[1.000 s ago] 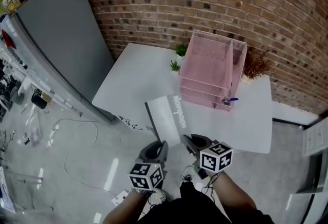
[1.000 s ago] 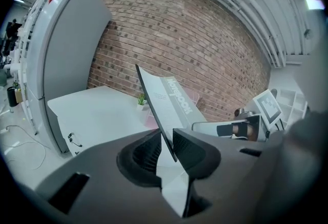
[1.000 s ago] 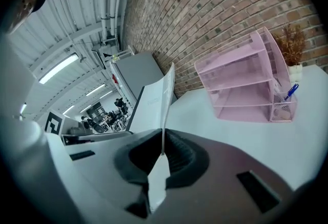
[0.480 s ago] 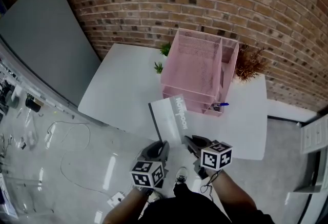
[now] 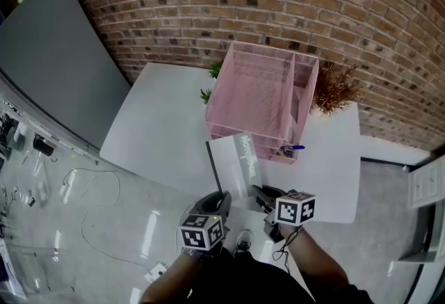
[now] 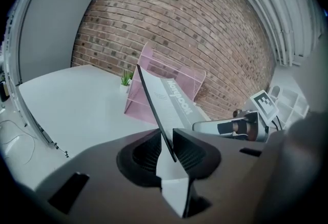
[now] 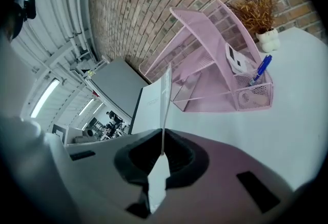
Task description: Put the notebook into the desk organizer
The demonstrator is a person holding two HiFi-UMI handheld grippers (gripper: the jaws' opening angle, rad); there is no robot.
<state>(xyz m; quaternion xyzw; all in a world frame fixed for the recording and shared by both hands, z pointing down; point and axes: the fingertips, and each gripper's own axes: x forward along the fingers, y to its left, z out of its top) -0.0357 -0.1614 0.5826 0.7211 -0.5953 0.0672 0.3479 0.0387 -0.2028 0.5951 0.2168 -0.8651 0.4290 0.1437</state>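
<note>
A thin grey-white notebook (image 5: 235, 165) with a dark spine is held in the air over the table's near edge, just in front of the pink mesh desk organizer (image 5: 259, 97). My left gripper (image 5: 217, 202) is shut on its near left corner. My right gripper (image 5: 259, 193) is shut on its near right edge. In the left gripper view the notebook (image 6: 163, 101) rises edge-on from between the jaws toward the organizer (image 6: 165, 81). In the right gripper view its thin edge (image 7: 165, 100) stands between the jaws, with the organizer (image 7: 215, 66) beyond.
A white table (image 5: 154, 136) stands against a brick wall. A blue pen (image 5: 293, 148) sits in the organizer's small front cup. A dried brown plant (image 5: 334, 87) stands to its right, a small green plant (image 5: 207, 94) to its left. A grey panel (image 5: 55, 66) stands at left.
The view has shifted closer to the table. The notebook, held by both grippers, has moved forward toward the organizer's front.
</note>
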